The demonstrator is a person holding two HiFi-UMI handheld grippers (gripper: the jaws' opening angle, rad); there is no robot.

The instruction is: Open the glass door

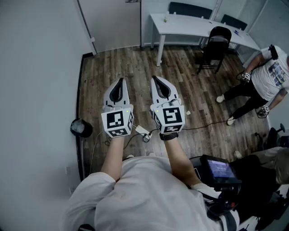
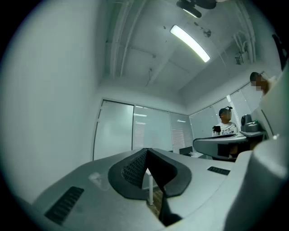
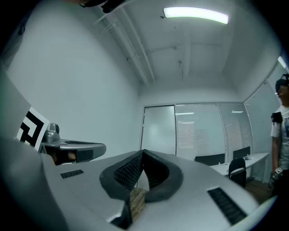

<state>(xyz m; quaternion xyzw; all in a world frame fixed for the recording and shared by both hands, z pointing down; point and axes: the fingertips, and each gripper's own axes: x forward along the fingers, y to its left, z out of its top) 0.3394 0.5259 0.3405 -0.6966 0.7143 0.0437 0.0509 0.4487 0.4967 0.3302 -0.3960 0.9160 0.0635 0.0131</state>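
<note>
Facing a long walk with both sets of jaws shut on nothing.
Left white two-jaw gripper (image 1: pixel 119 82) and right white two-jaw gripper (image 1: pixel 156 79) hold nothing; the thin black floor cable (image 1: pixel 207 126) could snag a foot, and jaws left shut would slip off the frosted glass door (image 3: pixel 159 131) across the room.

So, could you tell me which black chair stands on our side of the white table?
The chair in front, near the table's right end; the other two stand behind it.
</note>
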